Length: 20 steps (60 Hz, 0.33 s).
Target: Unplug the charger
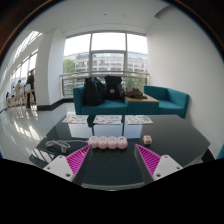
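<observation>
A pale pink power strip [108,143] with several round sockets lies crosswise on the dark glass table [110,168], just ahead of my fingers and in line with the gap between them. A small light block [147,140], possibly the charger, sits near the strip's right end; I cannot tell if it is plugged in. My gripper [111,162] is open wide, with the pink pads far apart and nothing between them. The strip stays beyond the fingertips, untouched.
Grey cables and small items [50,150] lie on the table to the left of the left finger. White papers [95,119] lie at the table's far edge. Beyond stand a teal sofa [165,97] with black bags [103,90] and a wooden side table [141,98].
</observation>
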### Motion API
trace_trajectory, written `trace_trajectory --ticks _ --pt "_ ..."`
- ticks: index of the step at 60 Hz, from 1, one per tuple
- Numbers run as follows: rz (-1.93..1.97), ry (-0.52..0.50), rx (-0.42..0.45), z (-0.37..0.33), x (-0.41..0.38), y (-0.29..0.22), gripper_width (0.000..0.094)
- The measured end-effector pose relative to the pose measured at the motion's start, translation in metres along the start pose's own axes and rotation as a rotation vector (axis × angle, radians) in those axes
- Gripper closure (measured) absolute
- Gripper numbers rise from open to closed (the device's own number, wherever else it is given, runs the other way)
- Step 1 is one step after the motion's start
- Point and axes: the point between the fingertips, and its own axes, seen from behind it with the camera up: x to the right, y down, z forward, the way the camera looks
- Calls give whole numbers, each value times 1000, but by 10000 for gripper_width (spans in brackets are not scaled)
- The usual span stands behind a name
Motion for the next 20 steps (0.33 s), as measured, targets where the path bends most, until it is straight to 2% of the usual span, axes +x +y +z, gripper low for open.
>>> trace_trajectory --ticks 20 --pt "10 -10 28 -17 -9 -12 81"
